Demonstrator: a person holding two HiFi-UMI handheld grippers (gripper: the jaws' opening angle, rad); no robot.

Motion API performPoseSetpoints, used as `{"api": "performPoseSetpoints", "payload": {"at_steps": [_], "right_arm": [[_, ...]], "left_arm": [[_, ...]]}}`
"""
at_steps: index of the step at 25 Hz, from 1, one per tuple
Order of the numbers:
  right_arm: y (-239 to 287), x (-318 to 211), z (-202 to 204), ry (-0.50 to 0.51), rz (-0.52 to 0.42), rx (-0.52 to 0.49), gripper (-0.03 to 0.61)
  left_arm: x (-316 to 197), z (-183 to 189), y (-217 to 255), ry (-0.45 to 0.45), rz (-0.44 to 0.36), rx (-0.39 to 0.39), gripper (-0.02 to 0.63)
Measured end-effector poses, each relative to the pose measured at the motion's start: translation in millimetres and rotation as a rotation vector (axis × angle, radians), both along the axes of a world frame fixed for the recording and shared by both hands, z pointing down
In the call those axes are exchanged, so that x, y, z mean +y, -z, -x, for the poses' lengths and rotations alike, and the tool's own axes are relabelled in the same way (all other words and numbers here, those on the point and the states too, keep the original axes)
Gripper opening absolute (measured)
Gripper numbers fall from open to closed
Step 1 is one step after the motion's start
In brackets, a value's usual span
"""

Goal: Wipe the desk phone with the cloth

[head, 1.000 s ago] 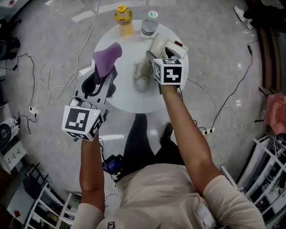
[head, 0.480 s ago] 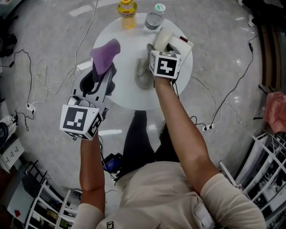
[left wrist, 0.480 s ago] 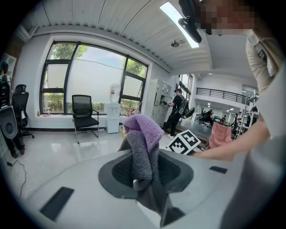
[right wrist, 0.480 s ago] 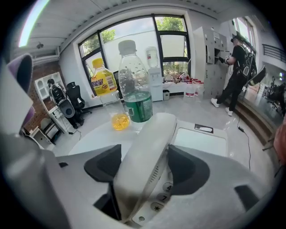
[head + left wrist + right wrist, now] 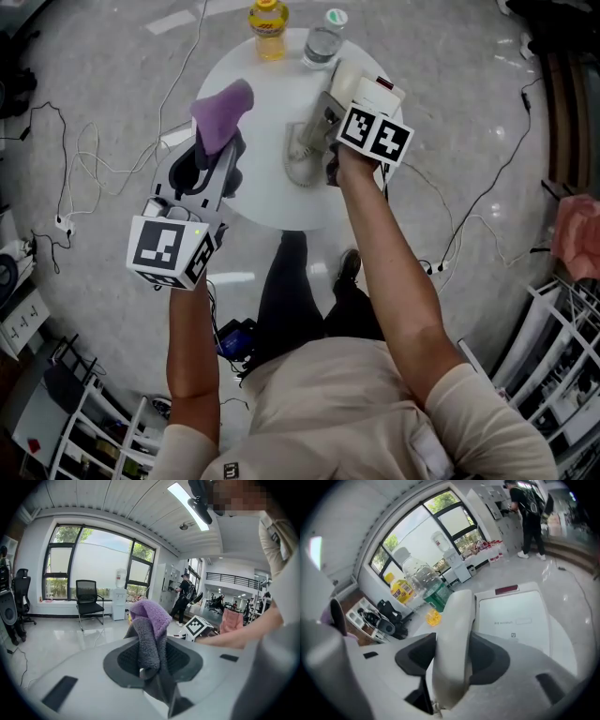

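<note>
- The desk phone (image 5: 382,92), a white set with a flat pale top and a small red label at its far end, sits at the right edge of the round white table (image 5: 262,202). Its cream handset (image 5: 452,639) stands between the jaws of the right gripper (image 5: 333,122).
- Those jaws are closing on the handset, and the dark pads already lie against both of its sides.
- The left gripper (image 5: 150,653) hangs over the table's left edge with its jaws clamped on the purple cloth (image 5: 223,111). The cloth's fluffy end sticks out past the tips and is well apart from the phone.
- A yellow bottle (image 5: 267,17) and a clear water bottle (image 5: 323,39) stand side by side on the far rim, the clear one just beside the phone's far end.
- Bare white tabletop shows between the cloth and the handset and along the near rim. The phone itself reaches almost to the right-hand edge.
- Loose cables (image 5: 94,159) trail over the grey floor on the left and right of the table.
- Compared with half a second before, the right gripper's marker cube has swung right and rolled over, and the handset now lies more slanted. The left gripper and cloth have barely moved.
</note>
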State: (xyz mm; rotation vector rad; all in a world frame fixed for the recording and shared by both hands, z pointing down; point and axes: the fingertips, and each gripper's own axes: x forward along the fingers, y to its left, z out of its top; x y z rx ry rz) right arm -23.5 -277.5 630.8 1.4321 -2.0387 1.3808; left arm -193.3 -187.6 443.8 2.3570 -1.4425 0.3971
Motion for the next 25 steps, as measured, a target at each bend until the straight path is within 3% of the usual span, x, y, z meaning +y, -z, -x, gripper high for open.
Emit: {"api": "performPoseSetpoints", "payload": {"at_steps": [3, 7, 11, 15, 20, 25], "right_arm": [[7.8, 2.9, 4.1, -0.030, 0.011, -0.201, 0.193], [35.5, 11.4, 11.0, 0.007, -0.001, -0.475, 0.190], [70.4, 30.0, 15.9, 0.087, 0.016, -0.803, 0.190], [125.8, 56.0, 25.8, 0.211, -0.005, -1.142, 0.189], [176.4, 86.4, 29.3, 0.322, -0.041, -1.315, 0.185], [191.8, 96.6, 30.6, 0.364, -0.050, -1.341, 0.179]], "left_arm": [[-0.3, -4.7, 0.8, -0.005, 0.002, 0.002, 0.095], [-1.8, -14.1, 4.2, -0.016, 0.001, 0.009, 0.095], [-6.9, -26.3, 1.5, -0.025, 0.011, 0.029, 0.095], [-17.5, -45.8, 2.2, -0.054, 0.028, 0.095, 0.095], [-26.4, -77.2, 8.2, -0.111, 0.049, 0.192, 0.095], [-16.4, -114.3, 13.5, -0.206, 0.086, 0.363, 0.095]]}}
